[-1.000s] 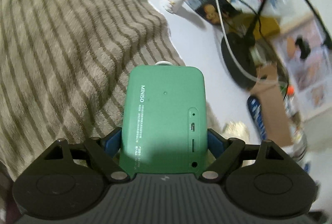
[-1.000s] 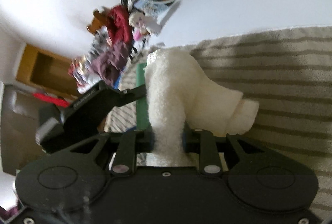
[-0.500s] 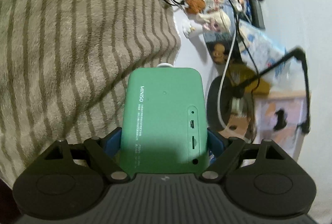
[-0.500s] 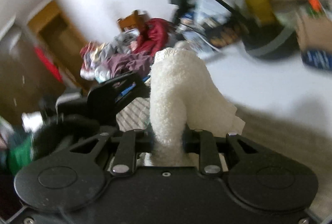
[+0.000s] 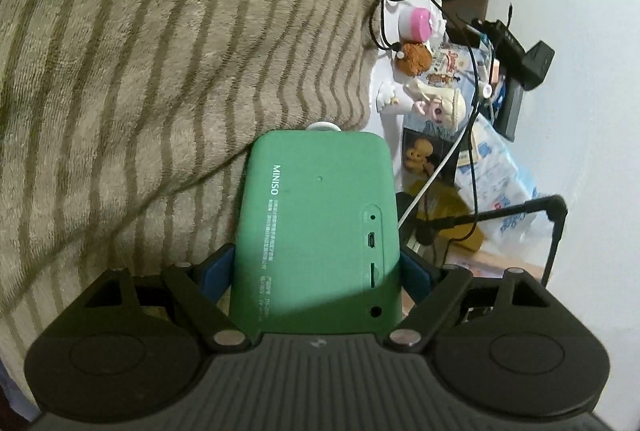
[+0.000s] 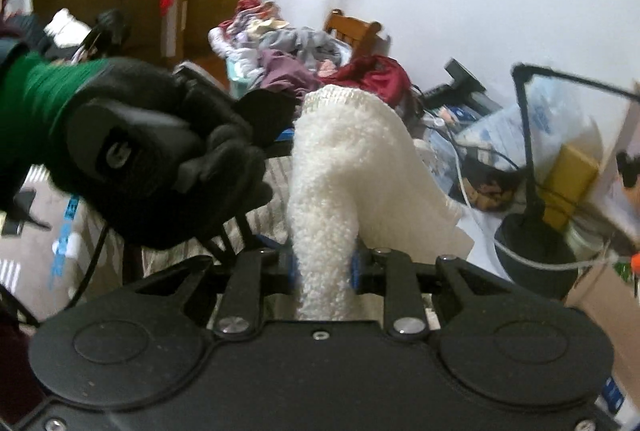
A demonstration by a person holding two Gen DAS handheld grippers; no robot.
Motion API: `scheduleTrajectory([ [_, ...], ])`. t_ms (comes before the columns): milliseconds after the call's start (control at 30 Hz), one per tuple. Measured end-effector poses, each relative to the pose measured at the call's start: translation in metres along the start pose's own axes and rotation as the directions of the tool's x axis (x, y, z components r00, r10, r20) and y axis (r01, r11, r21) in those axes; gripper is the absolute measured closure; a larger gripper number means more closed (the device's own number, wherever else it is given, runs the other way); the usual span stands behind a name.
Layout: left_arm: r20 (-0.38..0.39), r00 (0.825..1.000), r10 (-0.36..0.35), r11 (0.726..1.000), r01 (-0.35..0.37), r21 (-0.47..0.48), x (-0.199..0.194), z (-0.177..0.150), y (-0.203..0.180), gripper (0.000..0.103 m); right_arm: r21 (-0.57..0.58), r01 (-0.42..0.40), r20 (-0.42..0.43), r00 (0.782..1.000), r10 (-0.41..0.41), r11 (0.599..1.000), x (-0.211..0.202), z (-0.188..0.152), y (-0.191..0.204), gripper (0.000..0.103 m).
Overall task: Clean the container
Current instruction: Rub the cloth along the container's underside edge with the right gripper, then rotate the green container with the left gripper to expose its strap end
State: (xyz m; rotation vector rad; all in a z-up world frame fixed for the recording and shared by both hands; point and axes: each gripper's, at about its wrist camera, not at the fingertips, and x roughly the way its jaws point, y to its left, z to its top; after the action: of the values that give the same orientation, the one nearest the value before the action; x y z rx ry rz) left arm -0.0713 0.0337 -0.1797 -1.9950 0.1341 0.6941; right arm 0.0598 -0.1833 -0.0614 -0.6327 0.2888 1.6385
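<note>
Clamping the green MINISO case by its long sides, the left gripper holds it out flat above the striped towel, its back face with the ports and small print turned up so that this surface is open to wiping. The right gripper stands nearly closed, pinching a folded white cloth whose free end sticks out past the fingertips as a soft pad; that looks like the wiper for the job, held clear of the case for the moment. From the right wrist view a black-gloved hand with a green sleeve grips the other tool's handle, close beside the cloth, which suggests the two tools are near each other but not yet in contact. Whether the case is a true container or a small device is hard to tell, since it is shut and nothing inside shows. Beyond the towel's edge, the white tabletop carries small figurines, cables and a black lamp base, all well away from the work.
</note>
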Motion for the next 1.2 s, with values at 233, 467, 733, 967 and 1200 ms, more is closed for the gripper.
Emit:
scheduleTrajectory([
  [233,-0.023,0.999,-0.029,0.999,0.028,-0.026,0.002,0.003,0.004,0.019,0.05,-0.075,-0.106,0.991,0.08,0.996,0.012,-0.021,0.005,0.081],
  [467,-0.038,0.998,-0.047,0.999,0.046,-0.016,0.001,0.008,0.008,0.019,0.456,-0.065,-0.1,0.987,0.124,0.888,0.013,-0.044,-0.054,0.081],
  [733,-0.07,0.994,-0.079,0.997,0.078,-0.008,0.003,0.007,0.017,0.019,0.873,-0.122,0.07,0.99,0.125,0.473,0.009,-0.079,-0.107,0.081],
  [967,-0.023,0.999,-0.046,0.992,0.049,0.116,-0.002,0.008,0.008,0.019,0.86,-0.115,0.055,0.99,0.132,0.497,0.013,-0.073,-0.105,0.081],
  [1200,0.019,0.999,-0.027,0.996,0.026,0.089,-0.011,0.025,0.015,0.019,0.848,-0.063,-0.01,0.991,0.135,0.526,0.033,-0.078,-0.115,0.081],
])
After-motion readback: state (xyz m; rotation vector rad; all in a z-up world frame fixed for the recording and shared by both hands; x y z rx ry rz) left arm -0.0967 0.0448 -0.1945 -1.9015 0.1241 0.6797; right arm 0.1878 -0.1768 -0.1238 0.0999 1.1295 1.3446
